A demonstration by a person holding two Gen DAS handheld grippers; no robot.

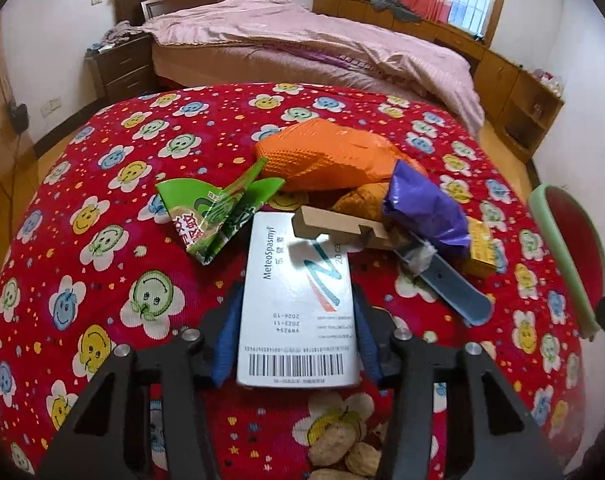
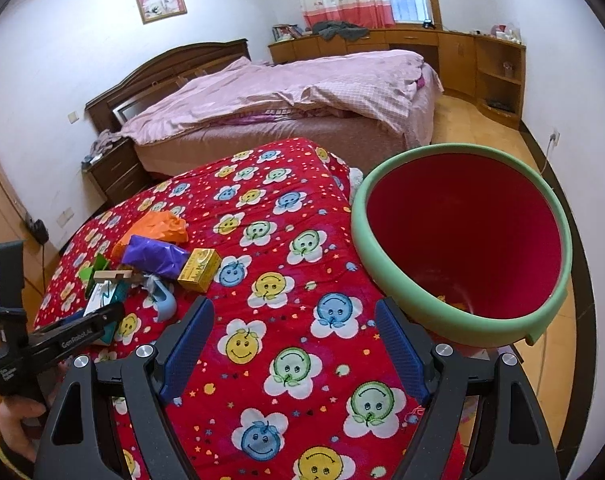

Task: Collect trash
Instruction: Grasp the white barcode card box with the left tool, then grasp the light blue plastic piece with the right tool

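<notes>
My left gripper (image 1: 298,312) is shut on a white medicine box (image 1: 296,300), its open flap (image 1: 334,228) pointing away from me, just above the red smiley-flower cloth (image 1: 122,208). Beyond it lie a green wrapper (image 1: 218,212), an orange bag (image 1: 326,156), a purple wrapper (image 1: 426,204), a yellow box (image 1: 480,250) and a blue razor (image 1: 450,288). My right gripper (image 2: 298,332) is open and empty above the cloth, left of the red bin with a green rim (image 2: 462,240). The left gripper (image 2: 82,320) and the trash pile (image 2: 158,260) show at its left.
Walnut shells (image 1: 342,452) lie on the cloth beneath my left gripper. The bin's rim (image 1: 562,256) shows at the right edge of the left wrist view. A bed with pink bedding (image 2: 282,96), a nightstand (image 2: 114,168) and wooden cabinets (image 2: 482,64) stand behind.
</notes>
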